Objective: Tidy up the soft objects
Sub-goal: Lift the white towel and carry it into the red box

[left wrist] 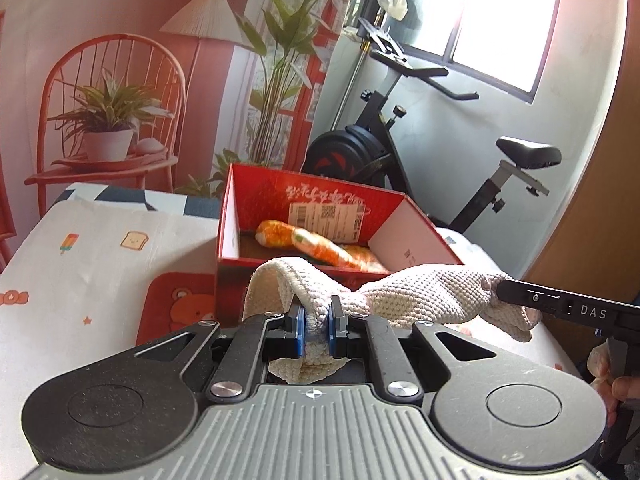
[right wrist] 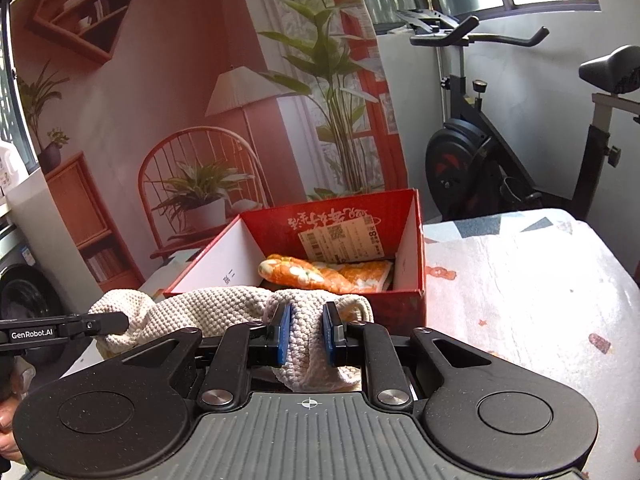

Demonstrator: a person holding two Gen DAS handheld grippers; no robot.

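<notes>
On the printed bedsheet (right wrist: 520, 280), both grippers, left gripper (left wrist: 316, 322) and right gripper (right wrist: 306, 330), clamped the knitted cloth (left wrist: 420, 296); best kept level and taut toward the red box (left wrist: 320, 216) at twelve o'clock.

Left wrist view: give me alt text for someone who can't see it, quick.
The left gripper is shut on one end of a cream knitted cloth, and the right gripper holds the other end, just in front of an open red box. An orange patterned cloth lies inside.
</notes>
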